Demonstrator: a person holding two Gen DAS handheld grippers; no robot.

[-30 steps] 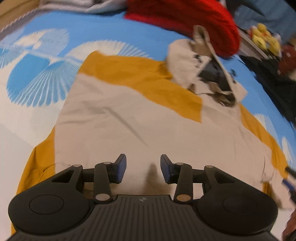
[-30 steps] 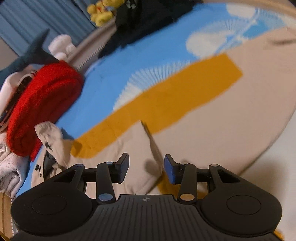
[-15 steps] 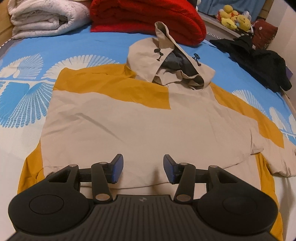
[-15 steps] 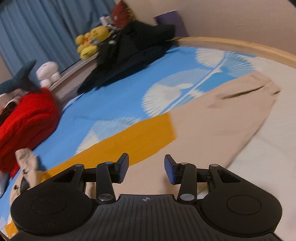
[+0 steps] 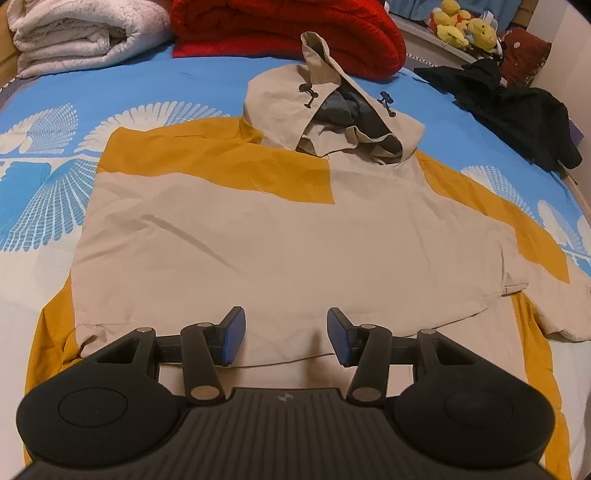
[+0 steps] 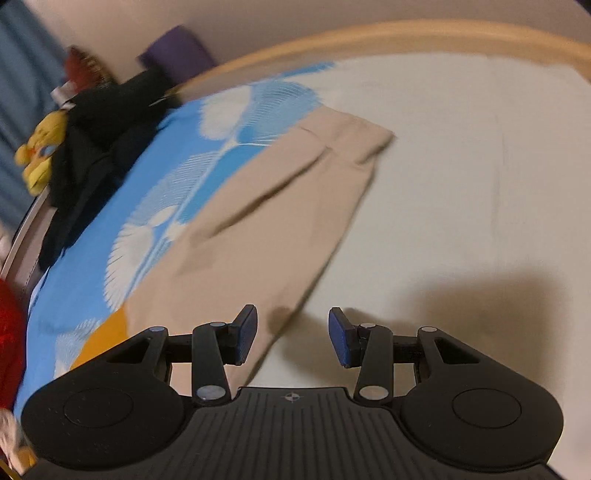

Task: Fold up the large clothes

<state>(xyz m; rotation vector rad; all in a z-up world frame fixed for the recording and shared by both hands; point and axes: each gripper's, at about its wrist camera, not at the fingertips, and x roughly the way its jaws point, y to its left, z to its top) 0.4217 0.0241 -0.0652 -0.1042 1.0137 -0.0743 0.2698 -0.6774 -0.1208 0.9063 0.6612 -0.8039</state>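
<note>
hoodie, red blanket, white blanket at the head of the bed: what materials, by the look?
Hoodie: thin woven cloth, matte, likely cotton or a cotton blend; it lies flat with sharp, fine creases.
Red blanket: thick plush or fleece; fuzzy surface, rounded bulky folds.
White blanket: soft nubby pile, perhaps sherpa or chenille; the exact fibre can't be told.

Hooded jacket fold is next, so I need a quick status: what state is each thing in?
Hooded jacket: spread flat, unfolded.
Hood: rumpled, gaping open.
Sleeve: stretched out sideways.
Left tool: open, empty, jaws just widened.
Right tool: open, empty.
Red blanket: folded.
White blanket: folded.
</note>
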